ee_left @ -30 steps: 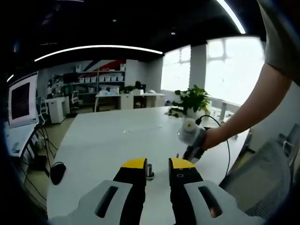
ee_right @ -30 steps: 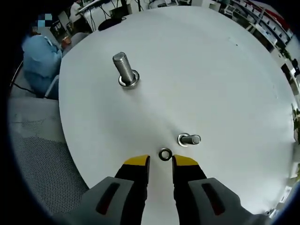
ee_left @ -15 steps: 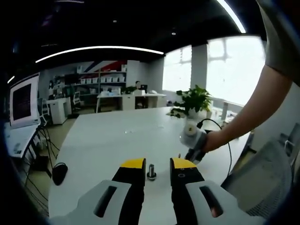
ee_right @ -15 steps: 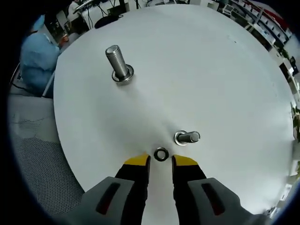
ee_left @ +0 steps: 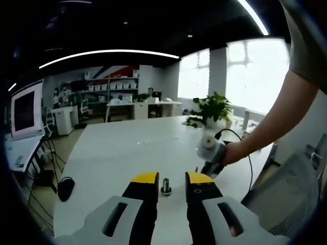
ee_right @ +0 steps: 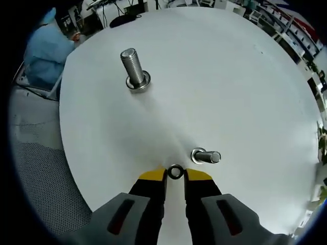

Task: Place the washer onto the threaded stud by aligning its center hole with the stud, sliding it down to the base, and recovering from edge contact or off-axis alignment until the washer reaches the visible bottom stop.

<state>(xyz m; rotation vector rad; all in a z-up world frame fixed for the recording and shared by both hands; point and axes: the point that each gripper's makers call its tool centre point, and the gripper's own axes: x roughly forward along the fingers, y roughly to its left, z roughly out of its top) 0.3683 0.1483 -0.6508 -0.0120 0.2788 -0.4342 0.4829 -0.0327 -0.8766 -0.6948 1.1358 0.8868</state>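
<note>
Two studs upright on the white surface (ee_right: 245, 76): a tall threaded stud (ee_right: 134, 70) far out, a shorter stud (ee_right: 206, 156) near the right hand-held gripper (ee_right: 175, 175). Small metal washer (ee_right: 175, 172), flat ring with dark center hole, lying between that gripper's yellow tips, narrow gap, contact hard to judge. Left hand-held gripper (ee_left: 166, 178) parted, holding nothing, framing a short stud (ee_left: 165, 187).

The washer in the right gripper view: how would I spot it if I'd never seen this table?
Start at the white round table and follow the right gripper to its yellow tips. The washer lies flat right between them: a small dark ring, unlike the two threaded studs, near and far.
</note>
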